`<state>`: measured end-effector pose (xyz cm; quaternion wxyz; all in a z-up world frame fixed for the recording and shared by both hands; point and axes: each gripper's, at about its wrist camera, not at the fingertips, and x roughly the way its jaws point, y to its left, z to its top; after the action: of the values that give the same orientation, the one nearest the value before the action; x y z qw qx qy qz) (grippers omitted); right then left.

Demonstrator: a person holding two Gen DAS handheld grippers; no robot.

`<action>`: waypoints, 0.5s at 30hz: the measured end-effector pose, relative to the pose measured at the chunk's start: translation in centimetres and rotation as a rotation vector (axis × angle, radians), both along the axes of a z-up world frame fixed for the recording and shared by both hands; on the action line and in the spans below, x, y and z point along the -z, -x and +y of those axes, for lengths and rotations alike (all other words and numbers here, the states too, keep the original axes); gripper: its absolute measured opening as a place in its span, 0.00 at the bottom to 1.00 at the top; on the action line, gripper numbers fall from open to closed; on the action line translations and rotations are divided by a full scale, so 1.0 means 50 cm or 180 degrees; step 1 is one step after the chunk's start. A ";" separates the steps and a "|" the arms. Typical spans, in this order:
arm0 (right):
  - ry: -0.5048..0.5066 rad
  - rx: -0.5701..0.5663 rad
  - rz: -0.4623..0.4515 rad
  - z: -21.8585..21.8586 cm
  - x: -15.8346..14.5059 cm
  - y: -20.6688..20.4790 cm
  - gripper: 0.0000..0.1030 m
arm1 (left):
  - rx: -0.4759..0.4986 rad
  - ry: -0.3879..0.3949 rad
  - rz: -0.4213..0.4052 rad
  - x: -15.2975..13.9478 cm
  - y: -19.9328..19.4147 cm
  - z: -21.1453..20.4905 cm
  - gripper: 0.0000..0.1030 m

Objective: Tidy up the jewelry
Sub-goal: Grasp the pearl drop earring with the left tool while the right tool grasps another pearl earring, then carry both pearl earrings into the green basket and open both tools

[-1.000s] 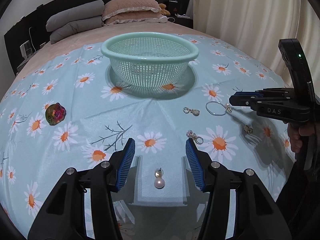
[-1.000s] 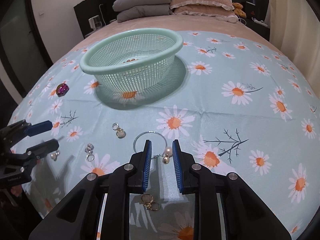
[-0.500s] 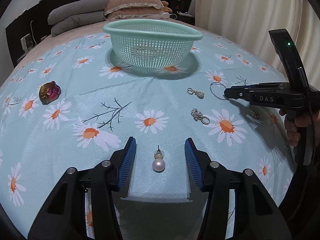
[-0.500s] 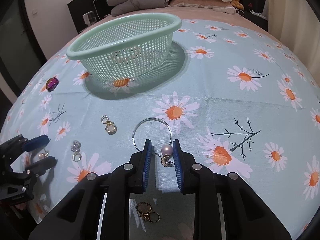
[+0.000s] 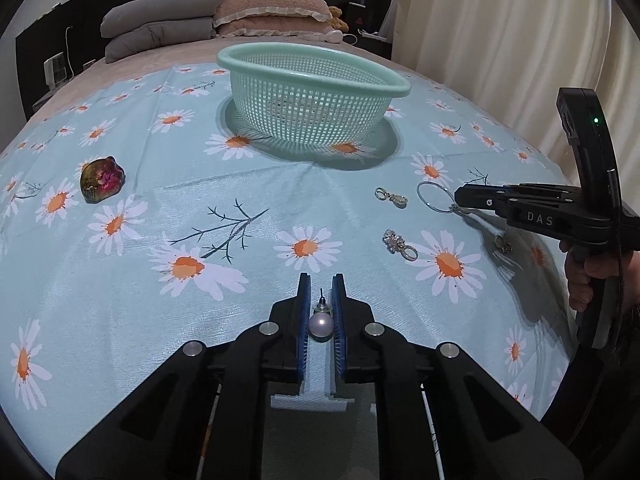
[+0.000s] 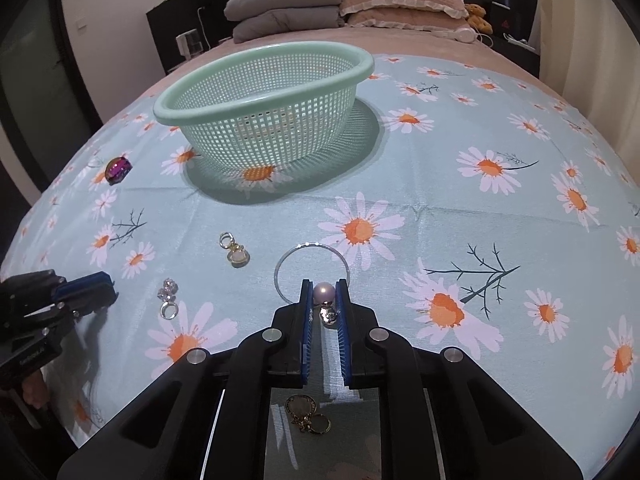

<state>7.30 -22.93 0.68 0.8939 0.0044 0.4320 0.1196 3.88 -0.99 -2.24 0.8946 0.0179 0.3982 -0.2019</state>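
1. Left wrist view: the left tool point(image 5: 320, 312) has its blue pads clamped on a pearl earring point(image 5: 320, 323) that lies on the daisy-print cloth point(image 5: 200, 208) spread over the bed, on the near side of the green basket point(image 5: 316, 92) and well apart from it.
2. The earring's thin post points toward the basket; its underside is hidden by the pads.
3. Right of the basket and nearer the camera lie a small clasp charm point(image 5: 392, 198), a thin hoop point(image 5: 436, 197) and a crystal ring cluster point(image 5: 398, 245).
4. The right tool point(image 5: 460, 197) comes in from the right edge, held by a hand point(image 5: 588, 276) that is partly cut off. Its tip covers the hoop's near side, and what it pinches cannot be made out here.
5. Left of the basket sits a dark iridescent stone point(image 5: 102, 179). The basket's floor is hard to read through the mesh.
6. Right wrist view: the right tool point(image 6: 324, 300) is closing on a second pearl earring point(image 6: 324, 294), whose pearl sits between the pads on the near side of the basket. The hoop point(image 6: 310, 264) arcs just beyond them, its near part hidden.
7. A gold keyring charm point(image 6: 306, 414) lies under the tool body, partly blocked.
8. The left tool point(image 6: 86, 288) enters at the left edge, its tips too small to read.
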 end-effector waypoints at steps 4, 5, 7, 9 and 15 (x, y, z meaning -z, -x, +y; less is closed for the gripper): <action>-0.0047 0.0016 -0.0098 -0.014 -0.031 0.011 0.10 | 0.0012 0.0010 -0.0050 -0.020 0.001 0.001 0.10; -0.0043 0.0025 -0.0123 -0.017 -0.038 0.013 0.10 | 0.0009 0.0003 -0.0069 -0.026 0.002 0.002 0.10; -0.0060 0.0043 -0.0164 -0.025 -0.050 0.014 0.10 | 0.0005 -0.0005 -0.0111 -0.036 0.002 0.003 0.10; -0.0080 0.0053 -0.0194 -0.031 -0.060 0.014 0.10 | 0.0003 0.0000 -0.0132 -0.046 0.001 0.004 0.10; -0.0096 -0.0012 -0.0325 -0.027 -0.099 0.007 0.10 | 0.0031 -0.0046 -0.0241 -0.080 -0.015 0.002 0.10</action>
<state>6.96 -24.28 5.64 0.9144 0.0109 0.3840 0.1278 4.61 -0.86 1.78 0.9079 0.0340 0.3654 -0.2026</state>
